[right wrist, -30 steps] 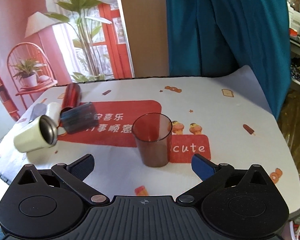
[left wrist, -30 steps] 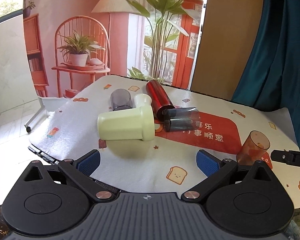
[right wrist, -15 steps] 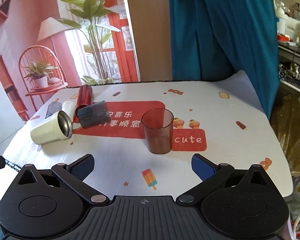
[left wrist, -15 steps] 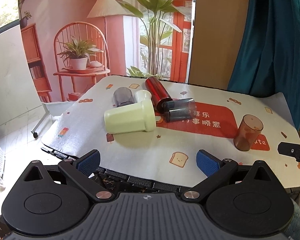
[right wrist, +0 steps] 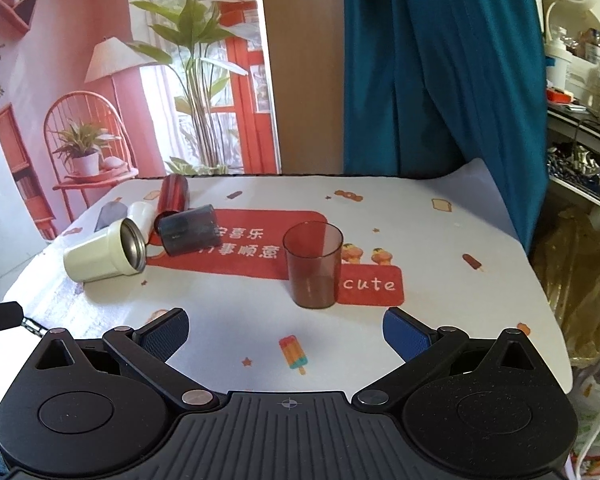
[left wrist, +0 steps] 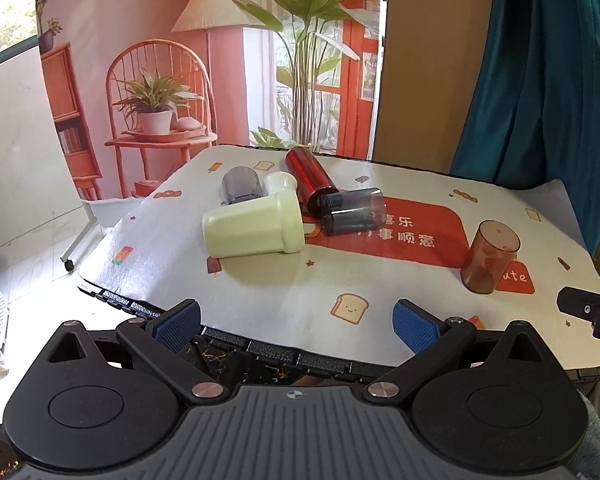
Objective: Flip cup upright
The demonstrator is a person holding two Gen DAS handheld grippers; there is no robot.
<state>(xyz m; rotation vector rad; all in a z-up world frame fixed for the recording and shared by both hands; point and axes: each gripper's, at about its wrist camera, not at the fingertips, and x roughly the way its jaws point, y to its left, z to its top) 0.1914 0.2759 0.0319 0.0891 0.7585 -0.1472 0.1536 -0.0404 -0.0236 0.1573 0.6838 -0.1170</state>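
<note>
A brown translucent cup [right wrist: 314, 266] stands upright on the table by the red "cute" patch; it also shows in the left wrist view [left wrist: 490, 256]. A pale green steel-lined cup [left wrist: 254, 229] [right wrist: 102, 252] lies on its side at the left. Beside it lie a dark grey translucent cup [left wrist: 352, 211] [right wrist: 190, 230], a red cup [left wrist: 310, 180] [right wrist: 173, 196], a small white cup [left wrist: 278, 182] and a grey cup [left wrist: 240, 184]. My left gripper [left wrist: 296, 322] is open and empty, off the near table edge. My right gripper [right wrist: 286, 328] is open and empty, short of the brown cup.
The table [right wrist: 440, 264] has a white patterned cloth with a red mat. A teal curtain [right wrist: 440, 60] hangs behind. Cluttered shelves [right wrist: 580, 100] and a bag stand to the right. The right gripper's tip [left wrist: 588, 308] shows at the left view's right edge.
Both grippers have pulled back from the table, so the cups look farther away. The brown cup stays upright. No cup has moved.
</note>
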